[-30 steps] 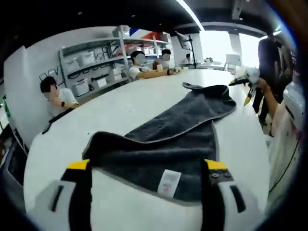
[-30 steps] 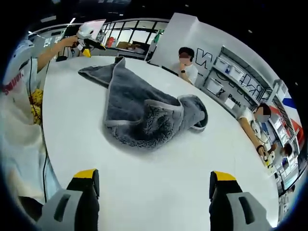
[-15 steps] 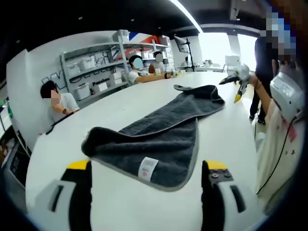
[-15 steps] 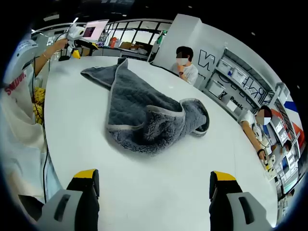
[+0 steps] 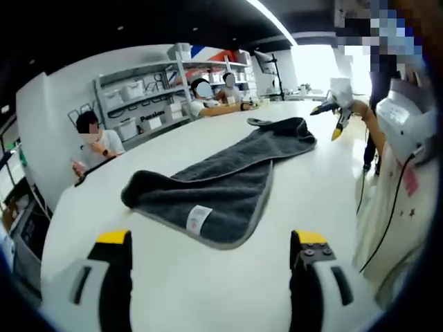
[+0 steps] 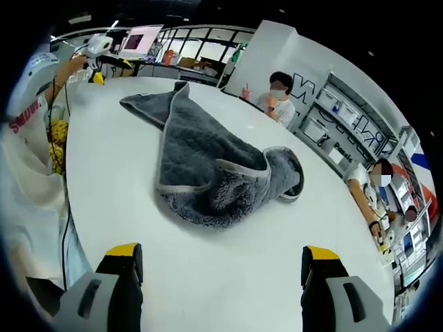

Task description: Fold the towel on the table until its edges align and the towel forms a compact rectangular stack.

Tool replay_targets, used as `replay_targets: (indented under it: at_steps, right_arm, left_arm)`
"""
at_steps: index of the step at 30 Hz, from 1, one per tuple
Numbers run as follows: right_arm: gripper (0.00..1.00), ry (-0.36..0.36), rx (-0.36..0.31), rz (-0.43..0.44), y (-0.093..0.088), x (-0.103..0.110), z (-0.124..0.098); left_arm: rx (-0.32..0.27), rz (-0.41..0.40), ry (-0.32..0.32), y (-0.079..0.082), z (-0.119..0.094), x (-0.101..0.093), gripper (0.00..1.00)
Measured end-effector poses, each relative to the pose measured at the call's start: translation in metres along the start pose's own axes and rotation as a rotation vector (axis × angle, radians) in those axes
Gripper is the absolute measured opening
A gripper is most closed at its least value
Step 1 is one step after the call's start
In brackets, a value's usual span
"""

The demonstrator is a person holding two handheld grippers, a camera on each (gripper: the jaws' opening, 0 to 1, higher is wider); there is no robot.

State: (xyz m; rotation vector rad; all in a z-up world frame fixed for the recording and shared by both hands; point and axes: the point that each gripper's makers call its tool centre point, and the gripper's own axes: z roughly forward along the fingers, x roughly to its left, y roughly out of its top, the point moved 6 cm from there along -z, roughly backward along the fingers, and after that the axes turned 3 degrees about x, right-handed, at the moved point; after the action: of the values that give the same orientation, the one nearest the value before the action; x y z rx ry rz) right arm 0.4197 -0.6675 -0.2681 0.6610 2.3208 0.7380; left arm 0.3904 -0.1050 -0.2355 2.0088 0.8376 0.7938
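Observation:
A dark grey towel [image 5: 225,181] lies rumpled and stretched out on the white table [image 5: 173,290], its white label [image 5: 198,218] at the near edge. My left gripper [image 5: 211,237] hovers open a little short of that edge, with nothing between the jaws. In the right gripper view the same towel [image 6: 211,166] shows from its other end, a folded-over bulge with a pale hem nearest me. My right gripper [image 6: 223,252] is open above the bare table [image 6: 228,283], short of the towel. Each gripper is also seen far off, beyond the towel's other end: the right gripper [image 5: 337,111] and the left gripper [image 6: 97,52].
The person holding the grippers stands at the table's edge [image 5: 398,173], a cable hanging down. Seated people [image 5: 97,142] [image 6: 277,93] line the far side of the table. Shelves with boxes [image 5: 138,104] stand behind them. A screen [image 6: 142,38] is at the table's far end.
The left gripper has drawn back from the towel's near edge, so the towel looks smaller and farther. The right view has shifted only slightly. The towel has kept its shape.

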Motion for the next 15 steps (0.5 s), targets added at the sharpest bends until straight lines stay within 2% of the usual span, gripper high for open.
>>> replay_targets:
  at_steps: [6,15]
  right_arm:
    - [0.99,-0.001,0.003,-0.009,0.002,0.001,-0.002]
    - [0.99,0.008,0.010,-0.037,0.006,0.004,-0.001]
  left_arm:
    - [0.011,-0.012,0.022,-0.008,-0.006,-0.001,0.99]
    - [0.009,-0.015,0.029,-0.012,-0.013,-0.007,0.99]
